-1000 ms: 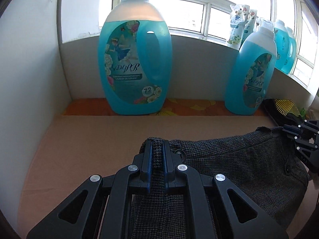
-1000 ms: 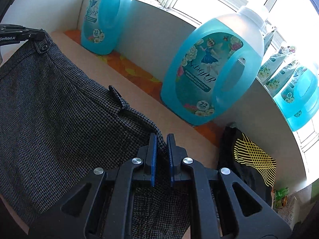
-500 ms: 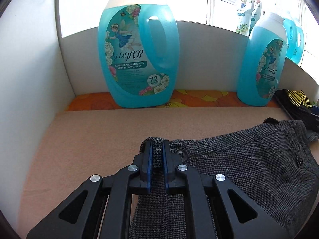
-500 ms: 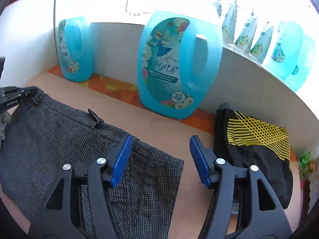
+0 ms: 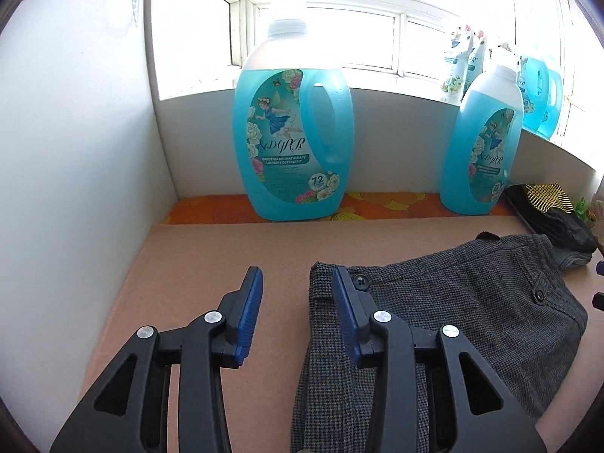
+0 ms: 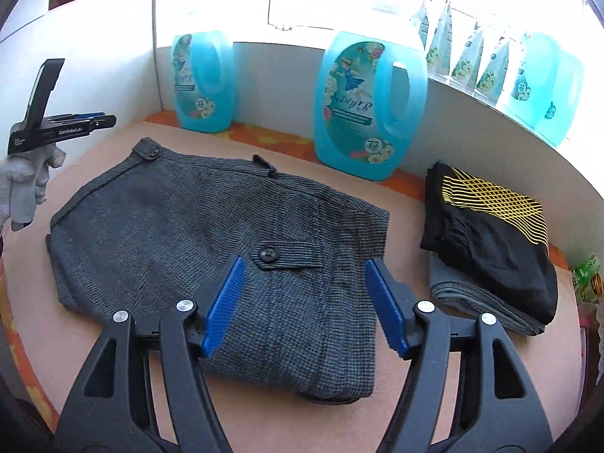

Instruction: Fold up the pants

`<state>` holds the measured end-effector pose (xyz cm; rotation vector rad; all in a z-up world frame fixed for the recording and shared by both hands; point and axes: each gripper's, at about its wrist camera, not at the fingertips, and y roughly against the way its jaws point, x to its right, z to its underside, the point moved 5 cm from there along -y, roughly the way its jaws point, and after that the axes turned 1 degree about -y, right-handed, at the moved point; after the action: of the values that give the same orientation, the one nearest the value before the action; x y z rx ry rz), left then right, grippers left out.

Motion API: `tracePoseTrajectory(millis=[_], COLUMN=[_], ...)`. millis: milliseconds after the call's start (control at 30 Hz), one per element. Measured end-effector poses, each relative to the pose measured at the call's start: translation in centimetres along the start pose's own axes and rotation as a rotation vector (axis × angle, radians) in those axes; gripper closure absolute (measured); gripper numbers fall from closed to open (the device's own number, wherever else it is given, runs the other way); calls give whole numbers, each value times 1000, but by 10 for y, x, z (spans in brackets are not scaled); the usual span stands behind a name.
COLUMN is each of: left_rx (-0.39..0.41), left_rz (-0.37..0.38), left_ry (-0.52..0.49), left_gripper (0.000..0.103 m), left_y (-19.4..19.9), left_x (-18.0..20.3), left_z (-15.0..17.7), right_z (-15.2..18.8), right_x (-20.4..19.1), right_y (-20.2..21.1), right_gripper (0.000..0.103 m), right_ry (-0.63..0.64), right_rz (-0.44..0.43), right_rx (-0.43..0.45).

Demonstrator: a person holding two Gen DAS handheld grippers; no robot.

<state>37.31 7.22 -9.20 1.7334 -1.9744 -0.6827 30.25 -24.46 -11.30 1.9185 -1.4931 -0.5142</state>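
The grey tweed pants (image 6: 211,234) lie folded flat on the tan table (image 6: 407,373); they also show in the left wrist view (image 5: 472,302). My right gripper (image 6: 305,283) is open and empty, raised above the pants' near right part. My left gripper (image 5: 296,294) is open and empty above the pants' waistband corner, its right finger over the cloth. The left gripper also shows in the right wrist view (image 6: 102,122), lifted at the far left, held by a gloved hand.
Two blue detergent jugs (image 6: 370,105) (image 6: 204,79) stand along the back wall. A stack of folded clothes, black with yellow pattern on top (image 6: 490,234), lies right of the pants. White walls close off the left (image 5: 75,188). Pouches and jugs line the windowsill (image 6: 472,60).
My left gripper has opened and let go of the waistband, then lifted. My right gripper, open since half a second ago, has drawn back and up. The pants now lie flat.
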Motion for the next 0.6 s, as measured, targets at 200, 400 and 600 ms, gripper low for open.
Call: tracePoseTrajectory(millis=[200,400,600], left_rx=[-18,-88,-170], left_rz=[31,93,176], left_ry=[-49,24,58], left_gripper=[66,66,66], left_y=[50,58,44], left_x=[-7,-16,-8], left_z=[48,92,119], right_z=[20,41,53], right_x=[-90,-178,-226], right_y=[13,6,-19], right_gripper=[35,40,53], right_ry=[110,237,292], right_rz=[-139,-272,-287], right_rx=[-6,-44,-104])
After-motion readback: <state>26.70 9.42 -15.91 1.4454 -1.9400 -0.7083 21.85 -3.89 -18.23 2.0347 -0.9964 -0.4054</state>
